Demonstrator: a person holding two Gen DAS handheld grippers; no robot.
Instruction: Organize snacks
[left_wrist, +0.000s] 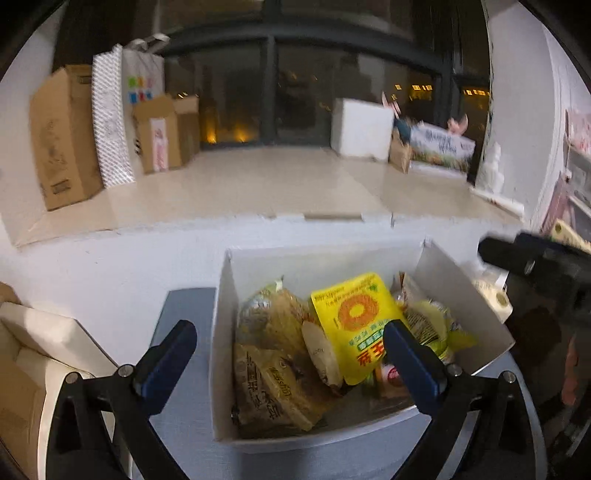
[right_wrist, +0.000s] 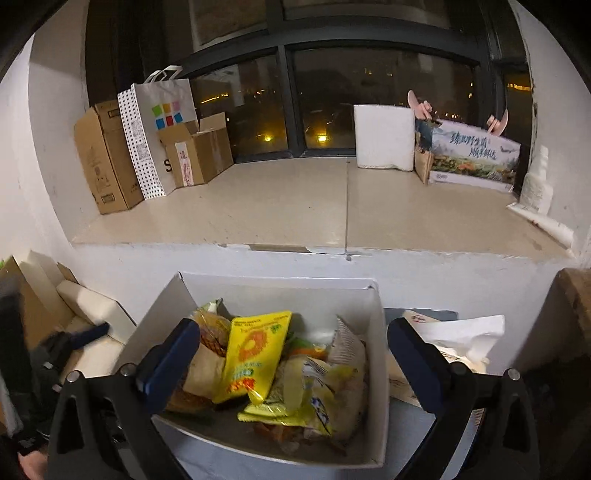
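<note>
A white cardboard box (left_wrist: 325, 258) full of snack packets stands on a grey table; it also shows in the right wrist view (right_wrist: 280, 291). On top lies a yellow sunflower-seed packet (left_wrist: 354, 317), also in the right wrist view (right_wrist: 255, 350). Brown noodle packets (left_wrist: 273, 391) fill the box's left side, yellow-green packets (right_wrist: 310, 387) its right. My left gripper (left_wrist: 290, 354) is open and empty, hovering over the box's near left part. My right gripper (right_wrist: 293, 356) is open and empty, straddling the box's right wall. The right gripper shows at the right edge of the left view (left_wrist: 517, 254).
A grey table (left_wrist: 184, 314) carries the box. White paper and a packet (right_wrist: 458, 332) lie right of the box. An open white box (left_wrist: 33, 332) sits at the left. Behind is a tiled window ledge (right_wrist: 332, 206) with cardboard boxes (right_wrist: 107, 155), a paper bag and a white foam block (right_wrist: 384, 136).
</note>
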